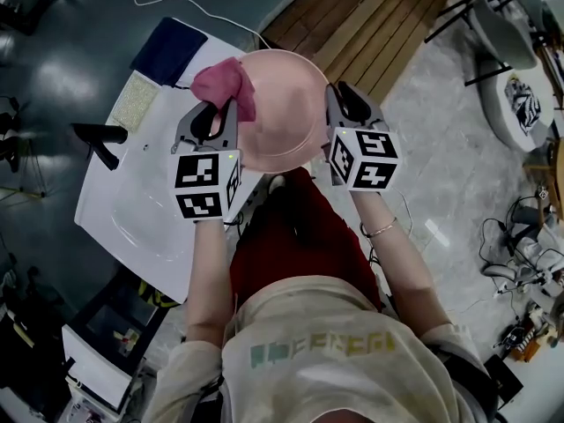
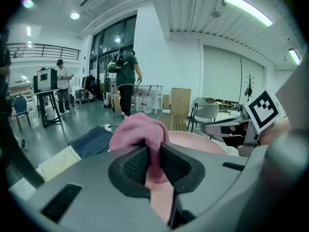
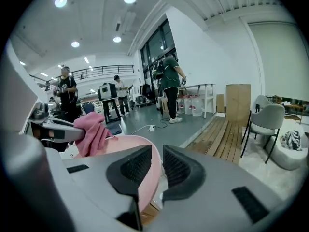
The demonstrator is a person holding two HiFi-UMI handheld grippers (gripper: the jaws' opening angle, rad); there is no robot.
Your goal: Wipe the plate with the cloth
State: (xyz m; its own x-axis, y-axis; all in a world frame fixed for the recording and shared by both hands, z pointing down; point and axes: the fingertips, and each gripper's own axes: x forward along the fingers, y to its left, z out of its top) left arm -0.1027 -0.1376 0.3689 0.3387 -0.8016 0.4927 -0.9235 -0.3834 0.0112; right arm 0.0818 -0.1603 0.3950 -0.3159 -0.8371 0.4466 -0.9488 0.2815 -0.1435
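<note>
A round pink plate [image 1: 280,113] is held up in the air above the table's near edge. My right gripper [image 1: 340,102] is shut on its right rim; in the right gripper view the rim [image 3: 155,170] runs between the two jaws. My left gripper [image 1: 218,113] is shut on a bunched pink cloth [image 1: 227,82], which rests against the plate's left part. In the left gripper view the cloth [image 2: 140,132] bulges out above the jaws, with the plate [image 2: 200,141] just behind it. The right gripper view shows the cloth [image 3: 94,132] hanging at the plate's far side.
A white table [image 1: 145,205] lies below on the left, with a navy cloth [image 1: 167,49], a pale speckled pad [image 1: 134,100] and a black tool [image 1: 101,139] on it. Chairs [image 1: 498,33] and cables stand at the right. People stand far off in the hall [image 2: 126,81].
</note>
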